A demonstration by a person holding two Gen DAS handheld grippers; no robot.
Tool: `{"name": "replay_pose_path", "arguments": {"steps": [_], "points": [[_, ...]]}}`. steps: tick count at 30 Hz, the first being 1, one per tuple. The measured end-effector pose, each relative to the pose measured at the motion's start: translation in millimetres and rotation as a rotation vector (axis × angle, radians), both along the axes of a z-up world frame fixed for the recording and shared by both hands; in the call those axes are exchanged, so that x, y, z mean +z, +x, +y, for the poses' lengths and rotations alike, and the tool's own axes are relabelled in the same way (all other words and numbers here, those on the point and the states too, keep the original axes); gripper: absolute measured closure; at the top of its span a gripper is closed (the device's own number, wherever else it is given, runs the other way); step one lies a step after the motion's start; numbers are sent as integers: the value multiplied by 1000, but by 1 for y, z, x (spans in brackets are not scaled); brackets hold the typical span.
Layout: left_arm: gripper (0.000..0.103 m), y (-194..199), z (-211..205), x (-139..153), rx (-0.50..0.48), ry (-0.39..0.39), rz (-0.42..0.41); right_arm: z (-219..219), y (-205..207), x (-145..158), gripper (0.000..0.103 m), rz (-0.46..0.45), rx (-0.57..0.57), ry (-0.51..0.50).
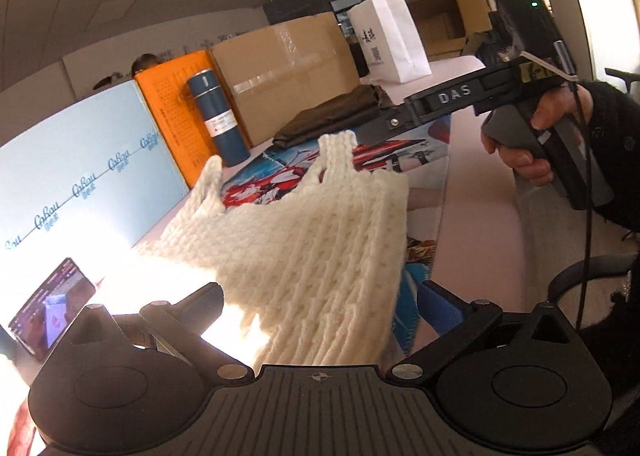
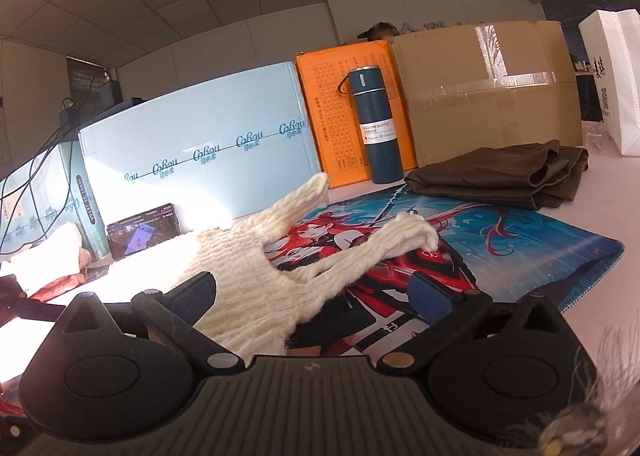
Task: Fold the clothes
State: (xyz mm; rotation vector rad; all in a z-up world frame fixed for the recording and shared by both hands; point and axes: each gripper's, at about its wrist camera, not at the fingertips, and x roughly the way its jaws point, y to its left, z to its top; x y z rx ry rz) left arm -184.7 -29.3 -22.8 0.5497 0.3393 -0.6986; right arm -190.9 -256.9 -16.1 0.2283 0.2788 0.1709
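A cream chunky-knit sleeveless top (image 1: 304,252) lies on a printed anime desk mat (image 1: 360,160), its straps pointing to the far side. My left gripper (image 1: 320,302) is open, its jaws wide on either side of the top's near hem. The top also shows in the right wrist view (image 2: 256,292), with my right gripper (image 2: 316,294) open over its edge by the shoulder straps. In the left wrist view the right gripper's body (image 1: 448,100) reaches in from the right, held by a hand; its tips sit behind a strap.
A folded dark olive garment (image 2: 500,172) lies at the back right. A blue vacuum bottle (image 2: 374,124), orange box (image 2: 328,116), light blue box (image 2: 200,136), cardboard box (image 2: 488,88) and white bag (image 2: 616,80) line the back. A phone (image 2: 142,230) leans at left.
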Motion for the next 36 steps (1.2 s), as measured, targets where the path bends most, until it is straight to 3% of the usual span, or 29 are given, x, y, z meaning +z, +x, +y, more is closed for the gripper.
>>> {"name": "replay_pose_path", "arguments": {"steps": [6,11,15,22,28,30,32,33,34,35,36], "points": [[0,13,16,4,91,-59,13,13,-11,2,0,-26,210,-82],[0,21,30,10,148,-155,33,40,-10,6,0,-21,408,-275],[0,20,37,15,147,-232,49,66,7,5,0,-9,409,-463],[0,8,30,13,20,-211,82,86,29,-2,0,-32,470,-561],[1,17,11,5,75,-75,56,81,30,0,0,-36,481,-545],[16,19,12,4,68,-74,66,77,30,-2,0,-7,480,-566],[41,21,14,4,60,-83,82,75,31,-6,2,34,460,-612],[48,20,15,5,49,-89,86,74,30,-6,5,39,456,-618],[60,19,15,5,38,-92,88,73,30,-6,19,42,459,-616],[67,18,16,6,29,-94,88,74,28,-5,27,42,469,-620],[70,17,16,6,19,-95,91,75,27,-5,44,39,485,-629]]}}
